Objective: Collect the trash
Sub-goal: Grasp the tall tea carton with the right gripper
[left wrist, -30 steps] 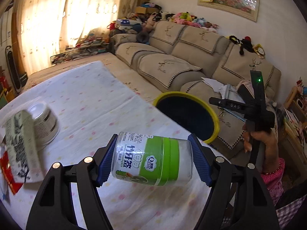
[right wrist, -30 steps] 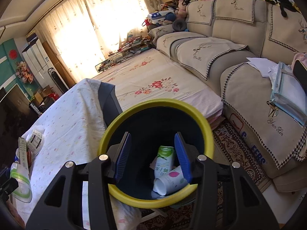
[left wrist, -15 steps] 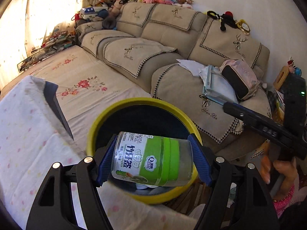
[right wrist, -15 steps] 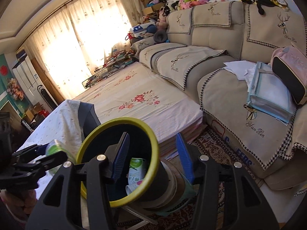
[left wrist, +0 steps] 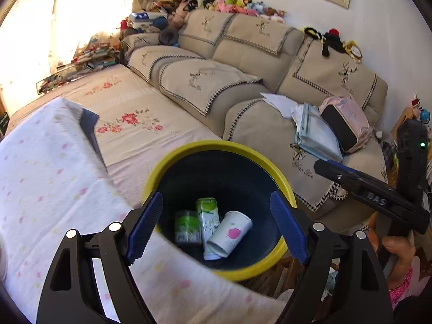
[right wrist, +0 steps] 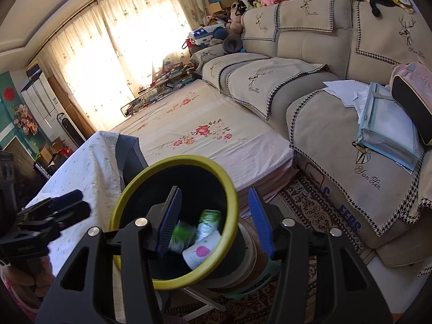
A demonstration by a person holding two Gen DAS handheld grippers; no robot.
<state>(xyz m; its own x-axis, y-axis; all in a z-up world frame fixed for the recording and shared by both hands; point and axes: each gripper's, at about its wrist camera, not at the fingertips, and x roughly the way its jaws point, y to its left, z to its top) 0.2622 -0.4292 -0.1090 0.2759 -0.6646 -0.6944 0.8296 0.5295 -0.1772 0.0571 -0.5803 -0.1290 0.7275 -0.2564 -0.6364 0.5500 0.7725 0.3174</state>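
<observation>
Yellow-rimmed bin point(left wrist: 216, 145) holds green jar point(left wrist: 186, 225), carton point(left wrist: 208, 216), paper cup point(left wrist: 229, 233). Left gripper point(left wrist: 216, 224) over bin, jaws just opened wide, empty; right gripper point(right wrist: 213, 224) half-open, empty.

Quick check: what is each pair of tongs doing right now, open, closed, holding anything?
Left tongs: open, empty, just been opening, over the bin.
Right tongs: open, empty.

Premises: domestic living room.
Beige sofa point(left wrist: 243, 62) across frame centre, plush toys point(left wrist: 237, 1) upper centre, curtained window point(right wrist: 113, 43) upper left.
</observation>
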